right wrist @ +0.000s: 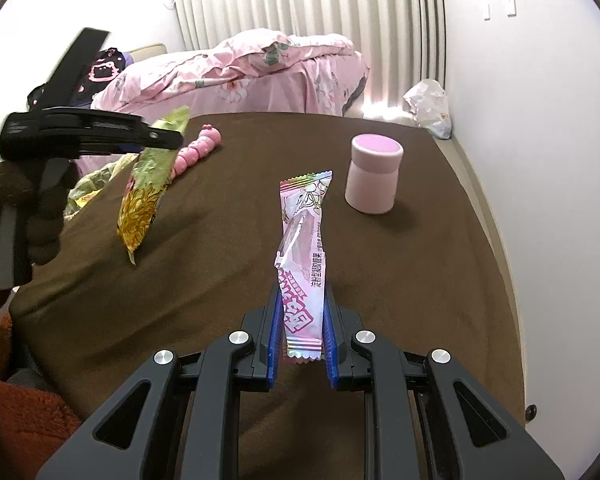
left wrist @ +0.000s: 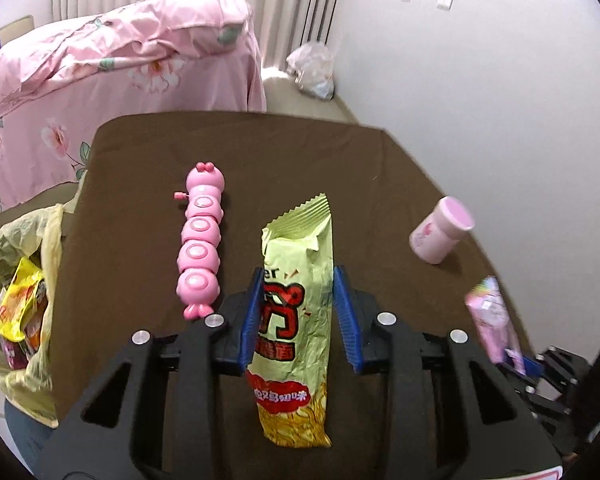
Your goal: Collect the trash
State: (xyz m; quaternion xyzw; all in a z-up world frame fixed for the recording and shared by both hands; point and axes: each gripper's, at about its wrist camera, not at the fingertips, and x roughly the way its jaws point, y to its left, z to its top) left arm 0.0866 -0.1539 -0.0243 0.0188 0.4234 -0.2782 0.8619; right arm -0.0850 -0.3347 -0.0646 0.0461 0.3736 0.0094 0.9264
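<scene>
**Both grippers holding wrappers above the brown table**

Left wrist view: my left gripper (left wrist: 296, 312) has its blue pads clamped on a crinkled yellow-green snack bag (left wrist: 296, 320), held above the brown cloth-covered table (left wrist: 140, 184). A pink segmented caterpillar toy (left wrist: 200, 240) lies just left. A yellow plastic trash bag (left wrist: 24, 280) hangs at the table's left edge.

Right wrist view: my right gripper (right wrist: 300, 332) pinches a pink candy wrapper (right wrist: 302, 264) upright. A pink lidded jar (right wrist: 374, 174) stands beyond, apart.

Counted: two snack wrappers, one green (left wrist: 296, 320) and one pink (right wrist: 303, 264); one pink caterpillar toy (left wrist: 200, 240); one pink jar (right wrist: 374, 178); one yellow trash bag (left wrist: 20, 280) at 9 o'clock; two grippers, left (left wrist: 296, 316) and right (right wrist: 302, 336).
</scene>
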